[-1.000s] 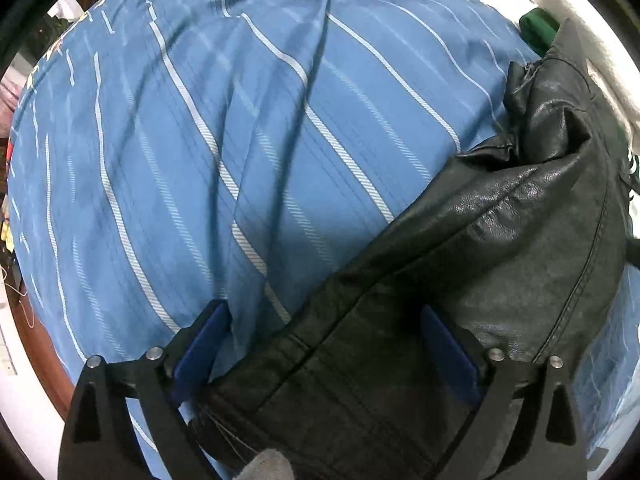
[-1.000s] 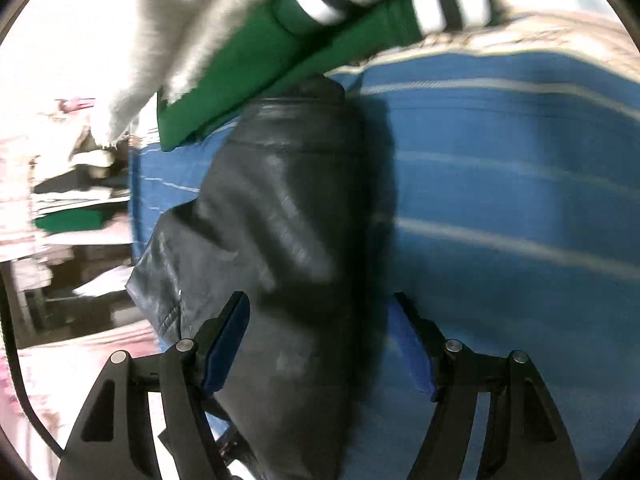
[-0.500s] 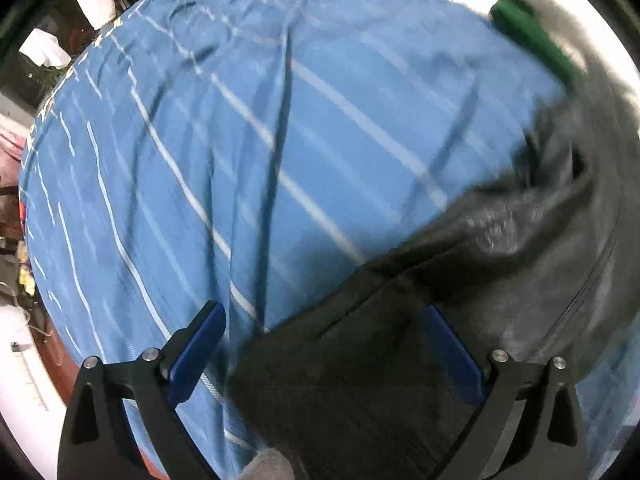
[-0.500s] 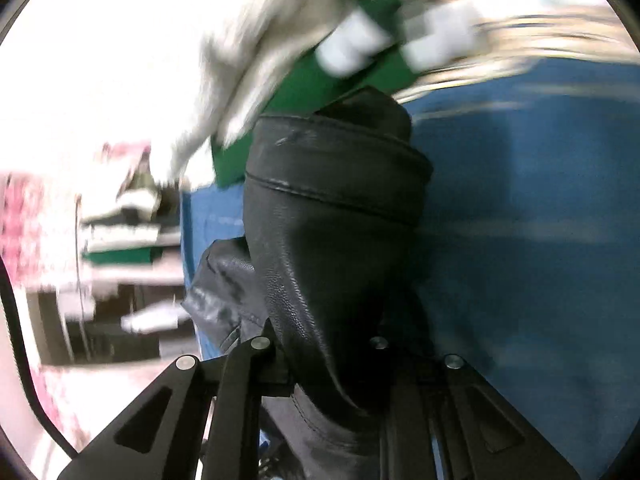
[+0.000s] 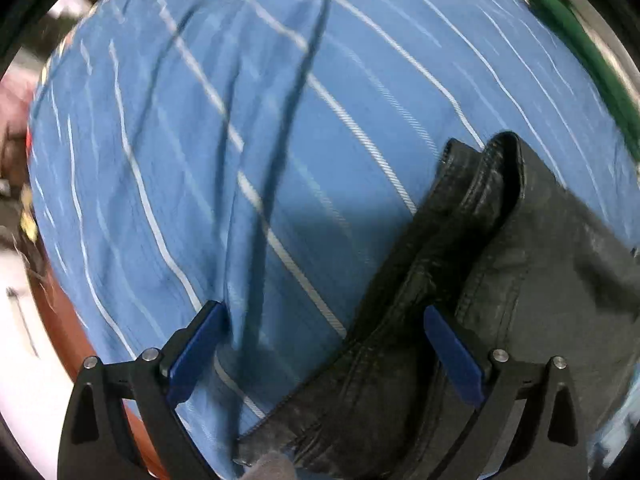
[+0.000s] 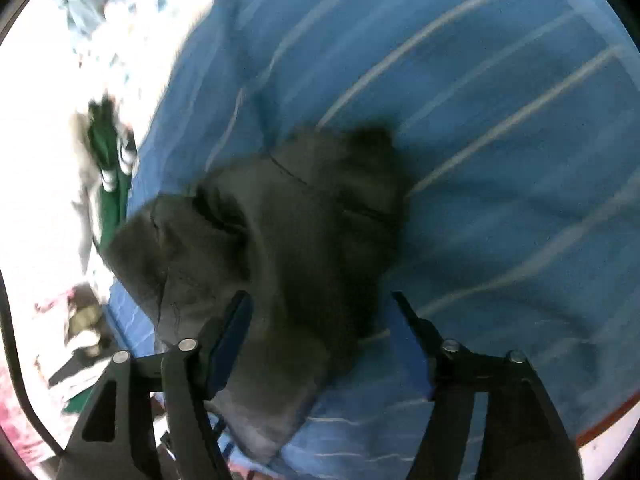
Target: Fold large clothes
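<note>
A black leather garment point(image 5: 500, 280) lies folded over on a blue striped bedsheet point(image 5: 240, 140). In the left wrist view it fills the lower right, with a stitched edge running between the fingers. My left gripper point(image 5: 324, 344) is open above that edge, holding nothing. In the right wrist view the garment point(image 6: 280, 220) is a blurred bunched mass in the centre. My right gripper point(image 6: 320, 336) is open over it, with blue pads either side of the leather.
A green garment point(image 5: 580, 48) lies at the sheet's far right edge; it also shows in the right wrist view point(image 6: 110, 184) with white stripes. The bed's reddish-brown edge point(image 5: 60, 320) is at lower left. Cluttered floor items point(image 6: 80, 332) are left of the bed.
My right gripper was shut on the leather half a second ago and has now opened, letting it drop onto the sheet. The garment now lies lower and more to the right in the left view.
</note>
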`<move>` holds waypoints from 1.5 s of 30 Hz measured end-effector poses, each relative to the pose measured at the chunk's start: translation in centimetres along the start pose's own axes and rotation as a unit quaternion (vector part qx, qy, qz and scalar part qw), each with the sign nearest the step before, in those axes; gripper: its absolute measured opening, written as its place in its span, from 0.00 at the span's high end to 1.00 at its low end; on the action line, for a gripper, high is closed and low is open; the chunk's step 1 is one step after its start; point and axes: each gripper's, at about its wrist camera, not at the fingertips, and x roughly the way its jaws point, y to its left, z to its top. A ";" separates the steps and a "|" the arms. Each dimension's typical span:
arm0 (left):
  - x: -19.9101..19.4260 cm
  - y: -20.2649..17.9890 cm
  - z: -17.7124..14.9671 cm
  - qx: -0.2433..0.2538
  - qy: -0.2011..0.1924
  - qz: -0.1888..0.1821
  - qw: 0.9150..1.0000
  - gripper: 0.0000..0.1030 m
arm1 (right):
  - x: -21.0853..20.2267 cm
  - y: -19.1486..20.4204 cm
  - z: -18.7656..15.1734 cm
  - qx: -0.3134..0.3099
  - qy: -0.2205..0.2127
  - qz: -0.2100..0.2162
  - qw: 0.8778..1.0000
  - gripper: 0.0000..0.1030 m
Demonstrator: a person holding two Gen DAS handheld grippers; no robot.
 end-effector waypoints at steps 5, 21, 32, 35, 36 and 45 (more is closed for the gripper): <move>-2.4 -0.7 -0.1 0.031 -0.032 0.018 0.999 0.01 | -3.6 8.1 -2.4 -0.174 -0.023 -0.073 0.982 0.32; 0.6 -7.0 0.6 0.094 -0.049 0.012 0.994 0.00 | 15.7 25.6 -0.5 -0.297 0.093 -0.102 0.945 0.79; 1.3 -3.7 0.0 0.068 -0.085 -0.050 0.993 0.00 | 12.1 27.8 -10.2 -0.449 0.089 -0.056 0.887 0.76; 1.0 -3.8 -1.1 0.064 -0.085 -0.052 0.993 0.00 | 16.2 28.4 -11.4 -0.460 0.105 -0.100 0.876 0.75; 1.0 -3.8 -1.0 0.060 -0.083 -0.055 0.993 0.00 | 17.9 28.1 -11.0 -0.451 0.108 -0.122 0.878 0.76; -3.6 -4.8 -0.8 0.065 -0.102 -0.008 0.993 0.00 | 12.4 29.4 -9.6 -0.436 0.091 -0.127 0.886 0.62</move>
